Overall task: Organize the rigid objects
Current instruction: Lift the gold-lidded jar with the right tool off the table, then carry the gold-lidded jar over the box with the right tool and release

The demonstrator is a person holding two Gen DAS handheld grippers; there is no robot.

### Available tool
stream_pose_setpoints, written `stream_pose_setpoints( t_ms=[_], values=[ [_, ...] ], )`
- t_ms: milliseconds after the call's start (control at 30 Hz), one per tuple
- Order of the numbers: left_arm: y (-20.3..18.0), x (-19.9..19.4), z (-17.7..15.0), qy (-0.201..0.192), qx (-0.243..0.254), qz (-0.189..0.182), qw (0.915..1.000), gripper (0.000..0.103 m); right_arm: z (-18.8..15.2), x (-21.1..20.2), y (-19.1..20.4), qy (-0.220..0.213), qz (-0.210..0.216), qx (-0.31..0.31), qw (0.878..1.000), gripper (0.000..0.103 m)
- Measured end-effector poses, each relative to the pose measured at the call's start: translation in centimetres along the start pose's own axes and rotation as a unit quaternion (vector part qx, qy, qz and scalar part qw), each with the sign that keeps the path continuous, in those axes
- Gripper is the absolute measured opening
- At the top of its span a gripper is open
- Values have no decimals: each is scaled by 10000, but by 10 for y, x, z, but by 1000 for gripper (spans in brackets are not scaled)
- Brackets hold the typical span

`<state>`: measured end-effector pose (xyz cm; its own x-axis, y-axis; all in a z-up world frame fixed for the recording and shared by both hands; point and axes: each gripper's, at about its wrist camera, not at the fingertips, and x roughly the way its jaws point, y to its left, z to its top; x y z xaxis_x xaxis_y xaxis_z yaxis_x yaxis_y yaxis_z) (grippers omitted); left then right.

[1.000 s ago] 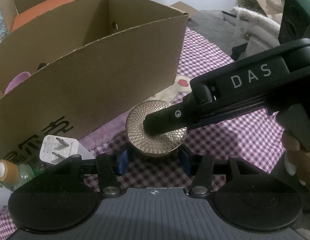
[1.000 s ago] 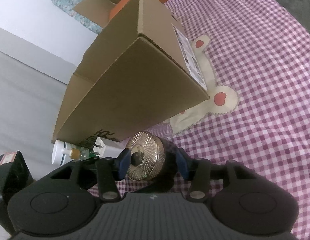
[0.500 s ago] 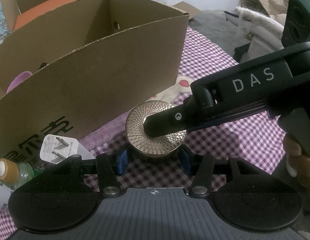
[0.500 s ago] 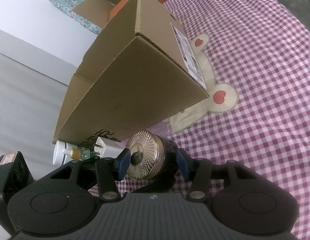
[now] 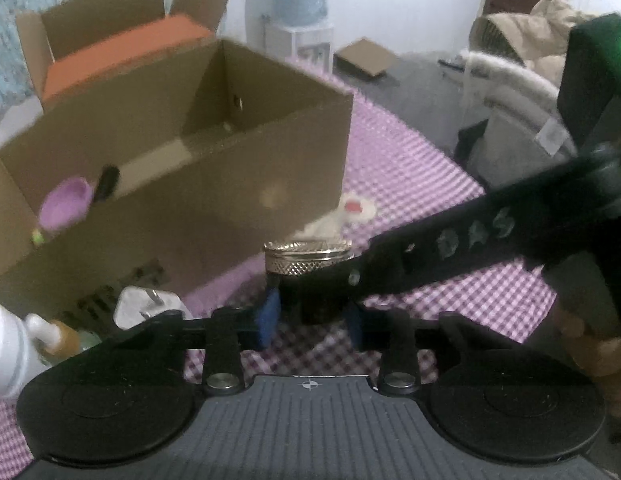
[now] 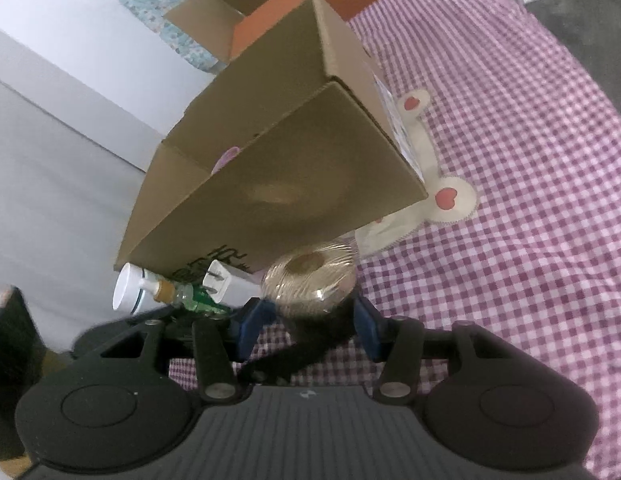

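Observation:
A small jar [image 5: 310, 276] with a gold textured lid and a black body hangs above the checked cloth, in front of the open cardboard box [image 5: 214, 184]. My left gripper [image 5: 312, 318] is closing its jaws on the black body, and the blue pads press both sides. In the right wrist view the jar [image 6: 310, 280] sits between the pads of my right gripper [image 6: 312, 322], which hold its body. The right gripper's black finger [image 5: 450, 248] reaches in from the right and meets the jar just under the lid. The picture is blurred.
A white charger plug [image 5: 144, 304] and a small pump bottle [image 5: 50, 332] lie at the box's near left corner. A purple object [image 5: 66, 204] lies inside the box. An orange box [image 5: 122, 48] stands behind. A hand [image 5: 590, 344] holds the right gripper. Pink checked cloth [image 5: 410, 168] spreads to the right.
The left jaws have closed onto the jar. The jar has risen and tipped, so I see its lid edge-on. The right finger no longer lies across the lid. Both grippers rose.

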<state>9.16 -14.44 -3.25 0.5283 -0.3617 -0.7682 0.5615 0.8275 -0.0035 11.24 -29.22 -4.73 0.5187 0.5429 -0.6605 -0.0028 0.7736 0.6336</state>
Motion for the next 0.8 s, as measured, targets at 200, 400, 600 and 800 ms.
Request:
stream_pose_setpoints(
  t_ms=[200, 400, 600, 800],
  values=[
    [3, 0, -8, 62, -29, 10, 10000, 33, -3, 5, -1, 30, 61, 104, 9999, 47],
    [9, 8, -14, 318, -35, 5, 9995, 45, -1, -6, -9, -205, 97, 255, 9994, 48],
    [6, 18, -11, 339, 88, 105, 9993, 58, 6, 7, -17, -85, 238, 541, 9982, 50],
    [4, 36, -3, 511, 118, 150, 9985, 63, 6, 27, -25, 80, 356, 658, 9972, 53]
  ],
)
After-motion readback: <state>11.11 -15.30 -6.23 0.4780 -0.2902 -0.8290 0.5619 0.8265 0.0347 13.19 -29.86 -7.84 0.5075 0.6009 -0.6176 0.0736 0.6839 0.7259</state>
